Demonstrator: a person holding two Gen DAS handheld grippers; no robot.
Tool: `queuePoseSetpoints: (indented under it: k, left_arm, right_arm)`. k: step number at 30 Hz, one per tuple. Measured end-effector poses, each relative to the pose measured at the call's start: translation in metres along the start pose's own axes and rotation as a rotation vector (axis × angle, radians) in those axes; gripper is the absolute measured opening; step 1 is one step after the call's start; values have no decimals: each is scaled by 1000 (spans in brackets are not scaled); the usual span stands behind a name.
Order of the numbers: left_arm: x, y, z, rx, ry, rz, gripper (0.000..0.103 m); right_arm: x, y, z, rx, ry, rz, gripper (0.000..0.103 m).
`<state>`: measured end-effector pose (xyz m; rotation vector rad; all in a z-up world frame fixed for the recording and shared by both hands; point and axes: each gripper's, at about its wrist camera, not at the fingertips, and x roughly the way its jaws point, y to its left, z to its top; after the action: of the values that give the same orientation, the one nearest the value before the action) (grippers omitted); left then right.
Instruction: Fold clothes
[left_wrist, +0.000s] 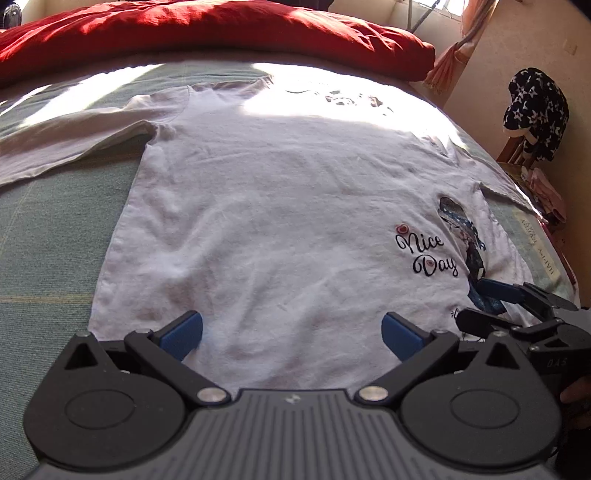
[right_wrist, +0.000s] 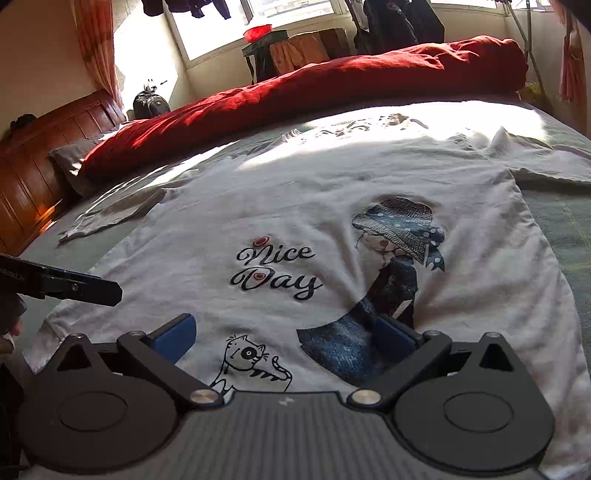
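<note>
A white T-shirt (left_wrist: 280, 206) lies spread flat, print side up, on the green bedsheet (left_wrist: 48, 251), hem nearest me and collar far. Its print reads "Nice Day" (right_wrist: 275, 271) beside a figure in a blue hat (right_wrist: 400, 225) and a small cat (right_wrist: 245, 360). My left gripper (left_wrist: 291, 332) stands open over the hem's left half, blue pads wide apart with only flat cloth between. My right gripper (right_wrist: 284, 336) is open too, over the hem's right half above the cat. In the left wrist view the right gripper (left_wrist: 480, 301) shows at the right edge.
A red duvet (left_wrist: 207, 33) is bunched along the bed's far side. A wooden headboard (right_wrist: 40, 155) and a grey pillow (right_wrist: 70, 155) lie to the left. A chair with star-patterned clothes (left_wrist: 535, 110) stands past the bed's right edge. Windows and hanging clothes are behind.
</note>
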<state>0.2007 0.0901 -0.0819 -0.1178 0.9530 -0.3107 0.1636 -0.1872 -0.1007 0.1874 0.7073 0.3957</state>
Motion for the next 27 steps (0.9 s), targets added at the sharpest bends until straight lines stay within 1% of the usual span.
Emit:
queuePoseSetpoints:
  k: [3,5,7,8,10,12,14,16,19,21,25,27]
  left_arm:
    - [-3,1,-11,10,-54,-2,102]
    - [-8,3,-10,-4,-46,-7,102]
    - [-13,8,-1,-31,-22,-16,102]
    - [-18,13,6,-44,-25,-16,102]
    - [-28,24,23,-57,-53,-13,102]
    - [-36,36,45,-67,-81,-13,102]
    - [-43,54,77,-92,-110,-9,102]
    - [-42,72,110,-124,-120,-16,102]
    - [-25,100,158,-183,-116,-38,102]
    - [-7,119,183,-242,-108,-62,102]
    - [41,147,215,-339,-78,-92,102]
    - [64,157,221,-370,-46,-96,102]
  right_arm:
    - [0,3,-3,-36,-7,-9,103]
    - [1,7,-5,-73,-6,-22,103]
    - [2,12,-6,-115,-3,-39,103]
    - [2,15,-6,-135,-1,-50,103]
    - [-1,19,-3,-152,12,-63,103]
    - [-6,16,5,-109,19,-17,103]
    - [-12,12,14,-44,9,42,103]
    - [-15,12,25,-17,-2,58,103]
    - [-14,13,40,13,-11,78,103]
    - [-8,15,47,20,-6,89,103]
    - [4,20,63,34,3,110,103]
    - [11,21,69,42,10,115,103]
